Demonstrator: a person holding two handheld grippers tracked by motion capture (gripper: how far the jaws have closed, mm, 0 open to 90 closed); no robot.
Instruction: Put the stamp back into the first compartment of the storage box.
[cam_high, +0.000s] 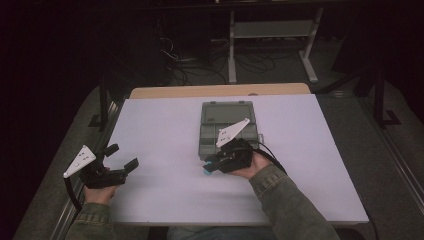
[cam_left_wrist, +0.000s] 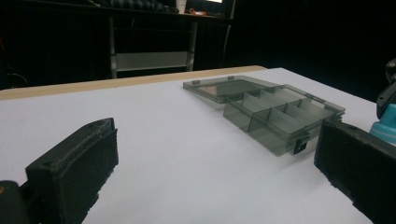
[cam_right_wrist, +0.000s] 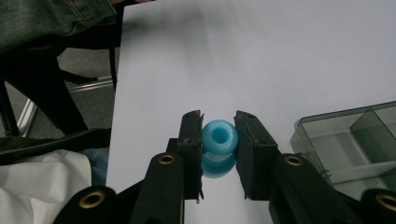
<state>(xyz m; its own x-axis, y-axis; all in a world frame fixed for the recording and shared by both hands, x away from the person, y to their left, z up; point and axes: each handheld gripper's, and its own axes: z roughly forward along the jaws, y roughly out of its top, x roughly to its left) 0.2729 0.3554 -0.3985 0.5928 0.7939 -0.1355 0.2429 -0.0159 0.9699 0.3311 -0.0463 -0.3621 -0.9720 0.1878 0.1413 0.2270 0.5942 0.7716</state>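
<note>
A white table (cam_high: 165, 130) carries an open grey compartment box (cam_high: 227, 127).

We find no legible text, label, brand, number or sign in any view. The grey compartment box (cam_high: 228, 129) carries no readable marking on lid or walls; the white worktop (cam_high: 170, 125) is blank. The blue ring (cam_right_wrist: 219, 136) and both claws bear no print we can read. Background shelving is too dark to tell.
</note>
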